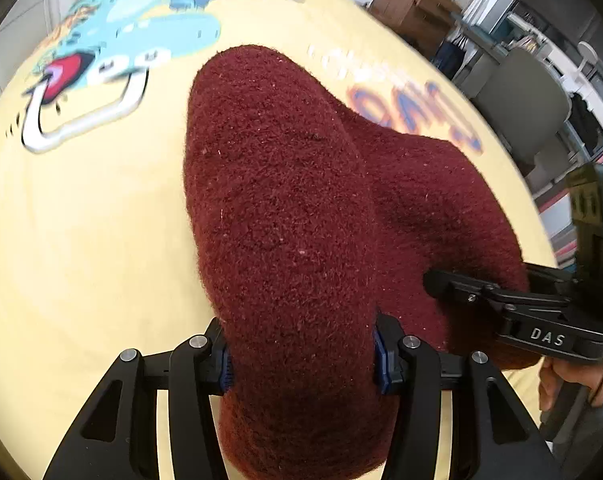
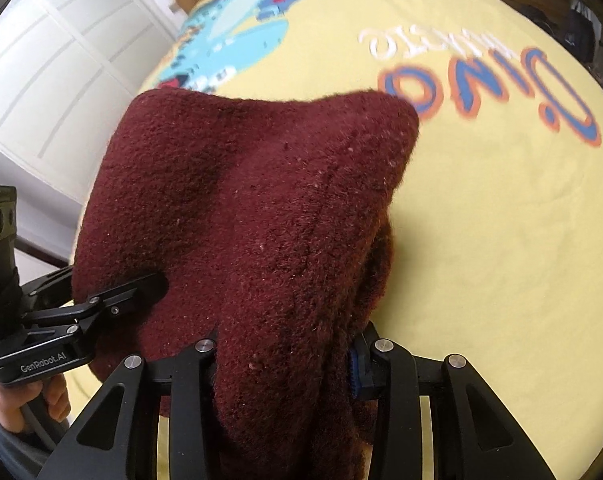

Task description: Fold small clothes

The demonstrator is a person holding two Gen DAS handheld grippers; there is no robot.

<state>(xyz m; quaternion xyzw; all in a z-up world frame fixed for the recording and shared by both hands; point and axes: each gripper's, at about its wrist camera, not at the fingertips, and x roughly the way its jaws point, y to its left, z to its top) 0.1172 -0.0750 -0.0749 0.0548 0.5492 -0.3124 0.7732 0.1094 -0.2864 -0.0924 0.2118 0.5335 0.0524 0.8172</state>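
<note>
A dark red fuzzy knit garment (image 1: 285, 208) is lifted off a yellow printed cloth (image 1: 81, 240). My left gripper (image 1: 301, 356) is shut on its near edge, fabric bunched between the blue pads. My right gripper (image 2: 281, 364) is shut on the garment's (image 2: 253, 200) other near corner. In the left wrist view the right gripper (image 1: 513, 304) reaches in from the right and pinches the fabric. In the right wrist view the left gripper (image 2: 101, 300) comes in from the left, clamped on the fabric. The garment hangs away from both grippers and hides the fingertips.
The yellow cloth (image 2: 501, 220) bears a blue cartoon print (image 1: 133, 36) and orange-blue lettering (image 2: 489, 92). White panelled doors (image 2: 49, 60) stand to the left. A grey chair (image 1: 529, 104) and wooden furniture (image 1: 413, 0) stand beyond the surface's right edge.
</note>
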